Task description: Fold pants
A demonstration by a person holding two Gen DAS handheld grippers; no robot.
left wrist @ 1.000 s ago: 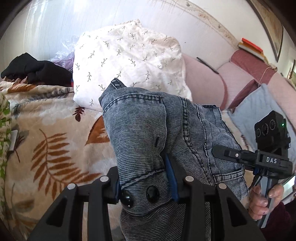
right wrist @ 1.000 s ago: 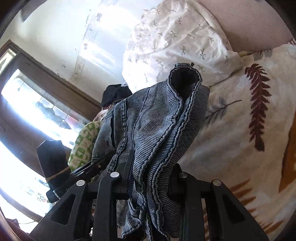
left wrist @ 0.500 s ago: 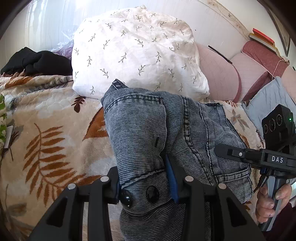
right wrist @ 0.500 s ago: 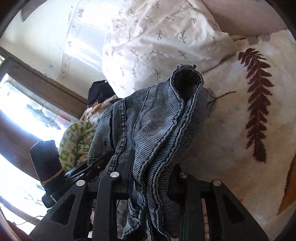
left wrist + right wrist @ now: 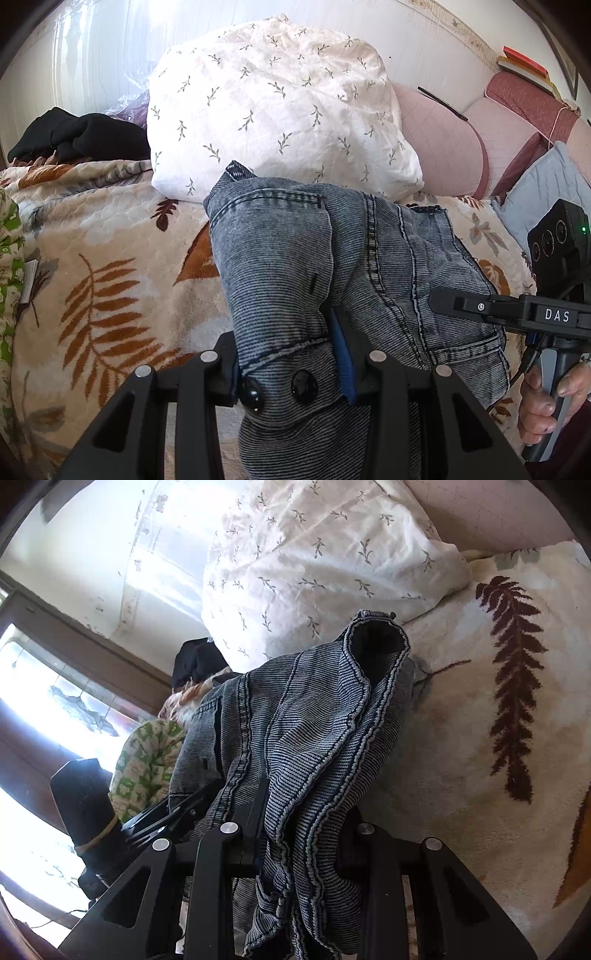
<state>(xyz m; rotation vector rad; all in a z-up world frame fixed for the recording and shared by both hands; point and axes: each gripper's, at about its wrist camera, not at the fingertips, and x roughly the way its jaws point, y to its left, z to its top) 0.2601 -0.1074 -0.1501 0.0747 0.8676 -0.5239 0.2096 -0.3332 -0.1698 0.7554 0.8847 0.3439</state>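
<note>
Grey-blue denim pants point(image 5: 295, 266) hang bunched between both grippers above a leaf-patterned blanket point(image 5: 92, 277). My left gripper point(image 5: 291, 365) is shut on the waistband end, where two black buttons point(image 5: 304, 386) show between its fingers, beside a blue pad point(image 5: 341, 362). In the right wrist view my right gripper point(image 5: 306, 834) is shut on a thick bundle of the pants point(image 5: 306, 720), whose folded edges stick up in front of it. The left wrist view shows the right gripper point(image 5: 517, 314) off to the right, held by a hand point(image 5: 543, 406).
A white pillow with leaf sprigs point(image 5: 273, 110) lies just behind the pants. A black garment point(image 5: 74, 136) sits at the far left, with pink cushions point(image 5: 443, 147) and a grey-blue cushion point(image 5: 535, 192) at the right. A green-patterned cloth point(image 5: 147, 757) and a window point(image 5: 55, 701) lie to the left.
Both grippers have sunk a little towards the blanket with the pants in them. Neither grip has changed.
</note>
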